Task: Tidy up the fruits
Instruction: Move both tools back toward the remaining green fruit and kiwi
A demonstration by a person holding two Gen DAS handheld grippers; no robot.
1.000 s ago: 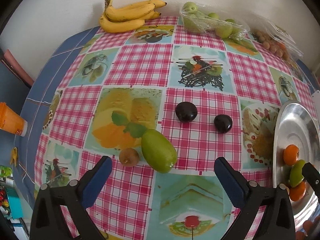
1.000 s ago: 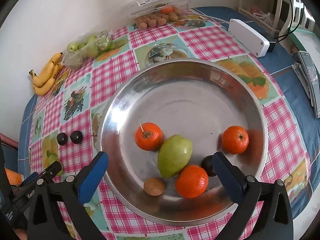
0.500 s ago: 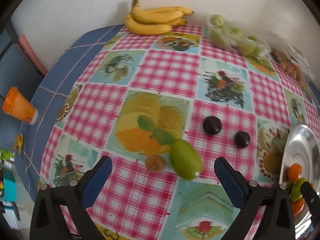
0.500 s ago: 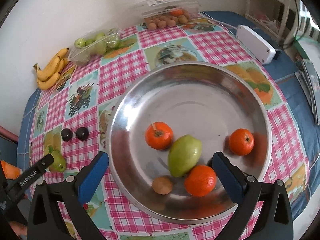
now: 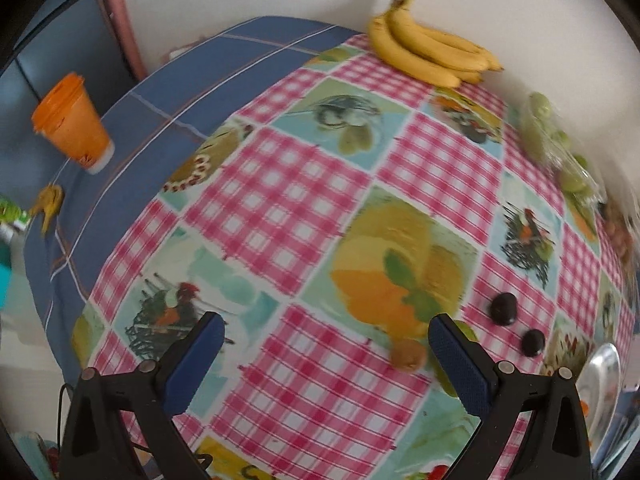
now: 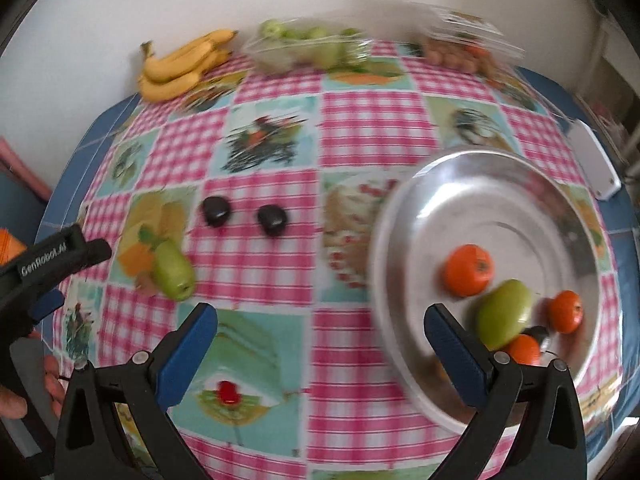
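Observation:
A silver plate (image 6: 460, 184) holds three oranges (image 6: 467, 269), a green mango (image 6: 505, 313) and a dark plum; its rim also shows in the left wrist view (image 5: 603, 380). On the cloth lie two dark plums (image 6: 216, 210) (image 6: 272, 220), a green mango (image 6: 173, 270) and a small brown fruit (image 5: 407, 354). My left gripper (image 5: 326, 360) is open and empty, with the brown fruit just inside its right finger. My right gripper (image 6: 320, 350) is open and empty over the cloth, left of the plate. The left gripper also shows at the left of the right wrist view (image 6: 52, 258).
Bananas (image 5: 432, 54) (image 6: 184, 64), a clear bag of green fruit (image 6: 308, 46) and a clear box of small brown fruit (image 6: 460, 46) line the far edge by the wall. An orange cup (image 5: 72, 122) stands on blue cloth at the left. A white box (image 6: 596, 164) lies far right.
Both cameras have swung left. The left gripper's view now centres on the table's left side; the right gripper has moved off the plate to over the cloth. Both stay open.

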